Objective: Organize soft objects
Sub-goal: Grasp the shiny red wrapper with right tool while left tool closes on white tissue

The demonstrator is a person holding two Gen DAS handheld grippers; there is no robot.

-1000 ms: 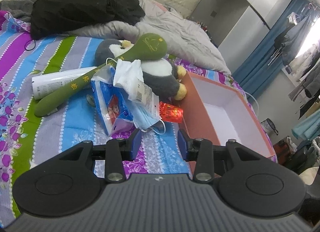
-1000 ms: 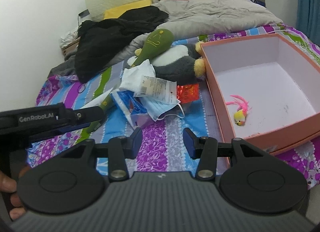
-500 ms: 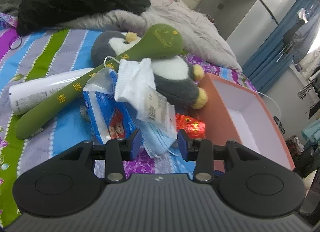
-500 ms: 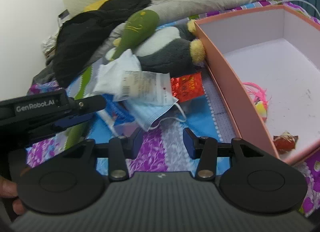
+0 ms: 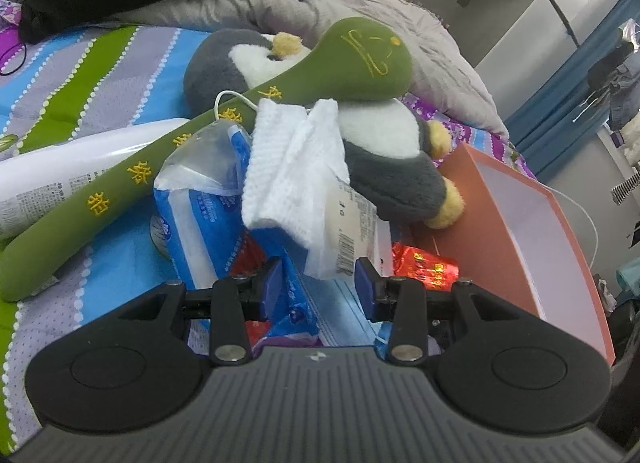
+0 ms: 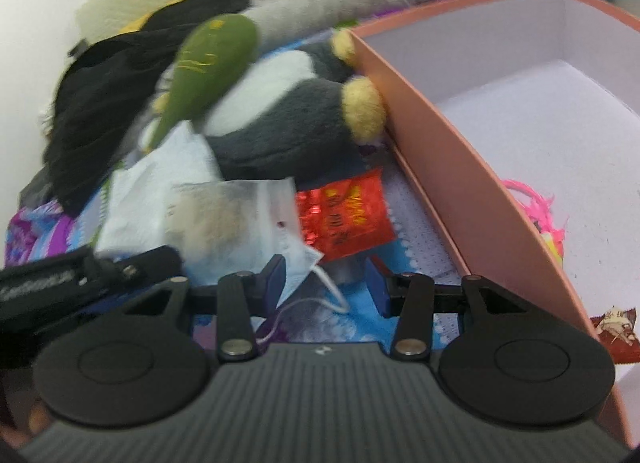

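Striped bedding [image 5: 100, 75] in blue, green and purple carries a heap at the centre of both views, with an open pink box [image 5: 500, 223] at the right. The left gripper [image 5: 316, 283] has its fingers spread and empty, low before a white folded cloth [image 5: 296, 179] that drapes over a blue tissue pack [image 5: 200, 219]. The right gripper [image 6: 325, 283] is likewise parted, holding nothing, just above a blue face mask [image 6: 298, 263] and near a red packet [image 6: 344, 219].

Likely trouble: closing on the cloth could also catch the mask or pack beneath, dragging the pile, since the layers overlap closely.

Across the penguin plush [image 5: 384, 159] lies a green plush stick [image 5: 200, 147], its long axis running lower left to upper right, rounded head toward the upper right.
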